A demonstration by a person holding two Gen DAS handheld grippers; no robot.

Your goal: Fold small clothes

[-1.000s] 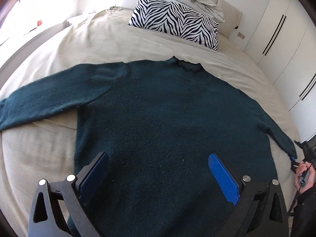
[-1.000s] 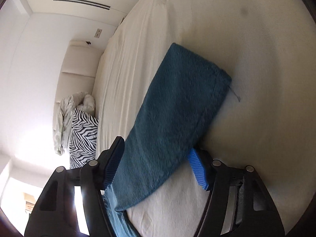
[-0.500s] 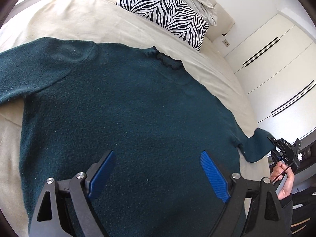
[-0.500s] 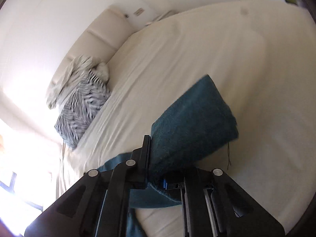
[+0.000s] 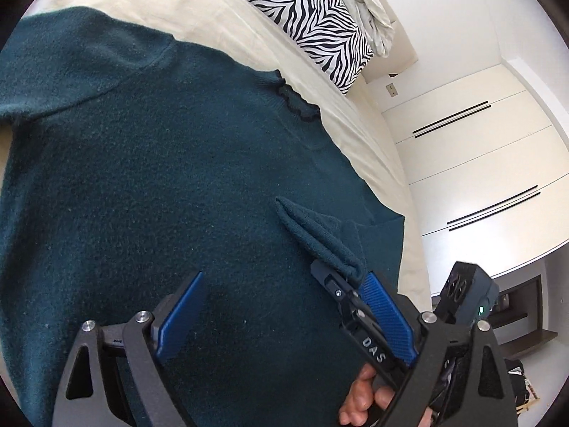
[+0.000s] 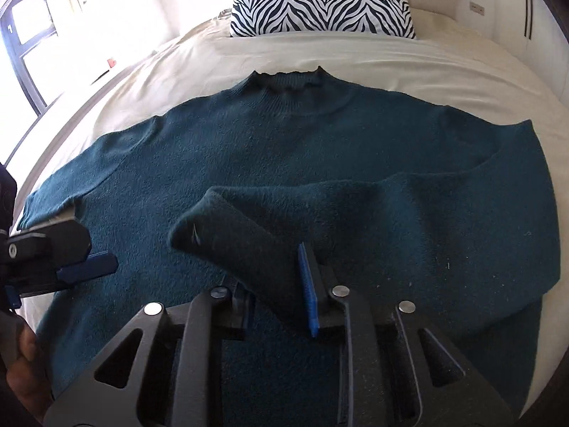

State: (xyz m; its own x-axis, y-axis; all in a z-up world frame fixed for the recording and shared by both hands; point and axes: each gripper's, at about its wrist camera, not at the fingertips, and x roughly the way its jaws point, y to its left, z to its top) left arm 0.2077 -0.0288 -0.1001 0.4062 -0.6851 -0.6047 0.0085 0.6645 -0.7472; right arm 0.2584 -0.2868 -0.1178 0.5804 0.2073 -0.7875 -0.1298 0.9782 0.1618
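Teal knit sweater (image 6: 284,149) lies flat on the cream bedsheet (image 6: 391,53), collar at 12 o'clock. Right gripper (image 6: 274,284) pinches its folded-over sleeve cuff (image 6: 231,235); left gripper (image 5: 281,316) hovers wide open, empty.

Sweater (image 6: 320,149) hem hidden behind the jaws

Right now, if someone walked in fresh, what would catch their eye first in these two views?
A big dark teal sweater spread flat over the cream bed, collar toward the headboard. The right gripper is clamped on the right sleeve, carrying its cuff across the chest, while the left gripper hangs open above the body. Behind, a zebra-striped pillow stands out against the pale room.
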